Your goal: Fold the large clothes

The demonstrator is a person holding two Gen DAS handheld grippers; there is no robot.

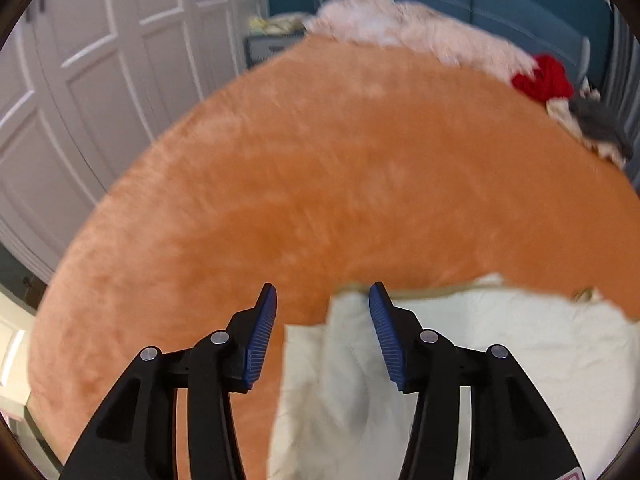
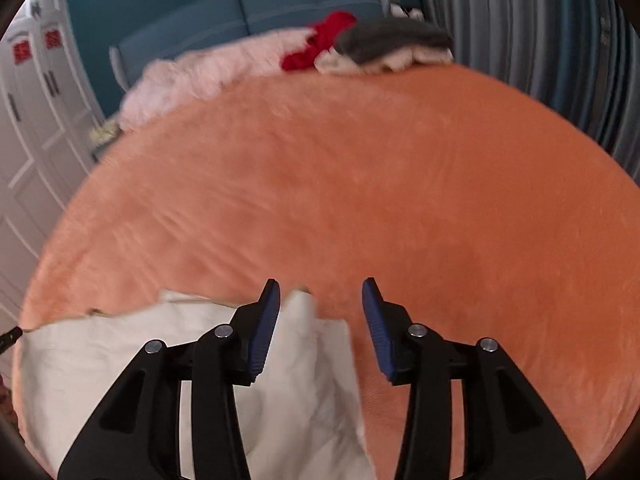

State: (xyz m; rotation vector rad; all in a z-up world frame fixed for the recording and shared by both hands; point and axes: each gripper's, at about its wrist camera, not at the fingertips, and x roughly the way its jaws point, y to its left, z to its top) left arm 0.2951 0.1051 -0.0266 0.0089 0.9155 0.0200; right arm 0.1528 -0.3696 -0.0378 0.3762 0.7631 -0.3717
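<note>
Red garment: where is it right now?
The red garment lies at the bed's far edge, between the pale fluffy blanket and the grey cloth, in front of the blue headboard.

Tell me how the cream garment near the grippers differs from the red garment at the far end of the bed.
The cream garment is pale and lies spread wide at the near edge of the orange blanket; the red garment is vivid red and bunched in a small heap at the far edge. The cream one lies alone; the red one is wedged between a pink fluffy blanket and a grey garment. Both lie loose, neither gripped.
</note>
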